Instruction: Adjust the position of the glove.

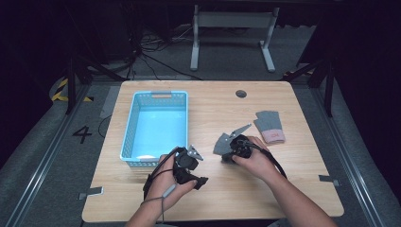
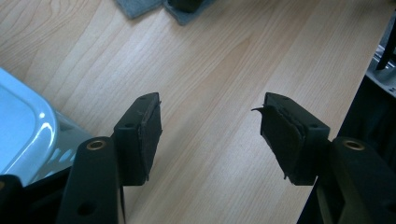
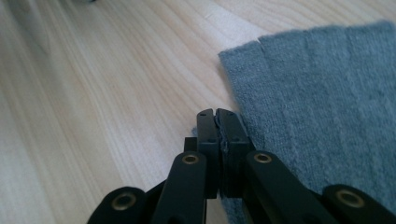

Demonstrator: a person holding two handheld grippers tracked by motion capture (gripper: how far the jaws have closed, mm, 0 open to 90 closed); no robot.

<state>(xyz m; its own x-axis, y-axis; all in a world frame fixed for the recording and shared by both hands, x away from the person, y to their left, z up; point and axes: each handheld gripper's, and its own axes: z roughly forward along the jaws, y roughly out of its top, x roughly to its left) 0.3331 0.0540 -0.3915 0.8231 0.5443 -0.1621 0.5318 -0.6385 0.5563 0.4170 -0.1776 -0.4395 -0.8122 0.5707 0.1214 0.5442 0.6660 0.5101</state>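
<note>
While my right gripper (image 3: 217, 113) has its jaws pressed together on the edge of the flat grey knitted cloth (image 3: 322, 98) lying under and right of it, my left gripper (image 2: 212, 133) hangs spread over bare wooden table (image 2: 210, 60), light blue plastic basket (image 2: 21, 126) beside its left jaw.

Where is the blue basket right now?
In the high view, the blue basket sits on the table's left half, just beyond the left gripper.
</note>
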